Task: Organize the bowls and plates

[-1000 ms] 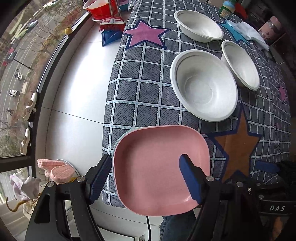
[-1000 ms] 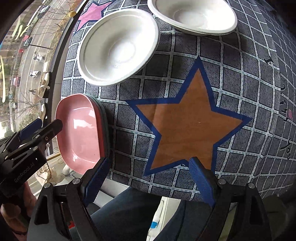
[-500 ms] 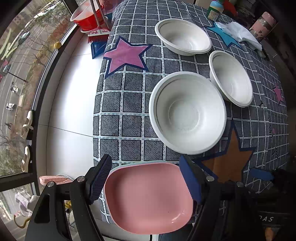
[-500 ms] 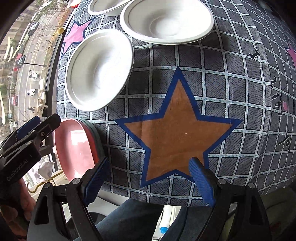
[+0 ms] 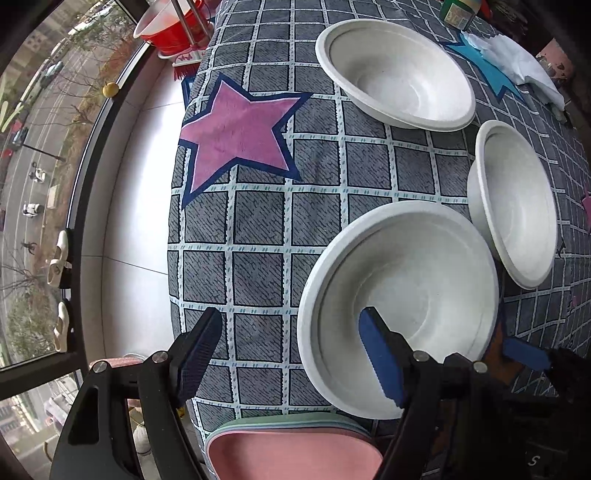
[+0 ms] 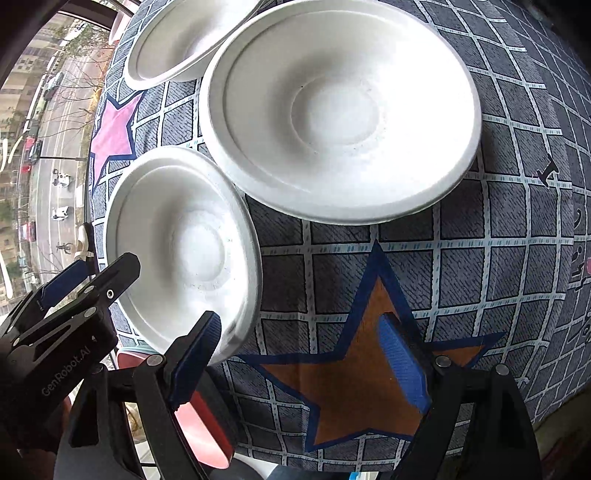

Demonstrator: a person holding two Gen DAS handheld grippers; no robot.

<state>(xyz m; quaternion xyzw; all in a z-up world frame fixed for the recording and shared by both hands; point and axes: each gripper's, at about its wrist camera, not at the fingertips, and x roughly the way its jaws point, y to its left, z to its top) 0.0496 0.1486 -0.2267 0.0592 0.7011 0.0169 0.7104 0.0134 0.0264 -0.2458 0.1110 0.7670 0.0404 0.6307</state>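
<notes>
Three white bowls sit on the checked star cloth. The near bowl (image 5: 402, 306) (image 6: 184, 251) lies just ahead of both grippers. A second bowl (image 5: 513, 203) (image 6: 340, 110) is to its right, a third (image 5: 395, 70) (image 6: 188, 40) farther back. A stack of plates with a pink plate (image 5: 295, 458) (image 6: 201, 432) on top sits at the near table edge, below the grippers. My left gripper (image 5: 291, 354) is open and empty, its right finger over the near bowl's rim. My right gripper (image 6: 299, 354) is open and empty over the orange star (image 6: 365, 373), its left finger by the near bowl's rim.
The cloth (image 5: 258, 221) covers the table, with a pink star (image 5: 240, 129) at the left. A red basin and a broom (image 5: 173, 33) stand on the floor by the window. A white cloth (image 5: 517, 62) and a bottle (image 5: 460, 11) lie at the far right.
Both grippers have moved forward over the table. The pink plate has slid to the bottom of both views and the near bowl now sits between and just ahead of the fingers.
</notes>
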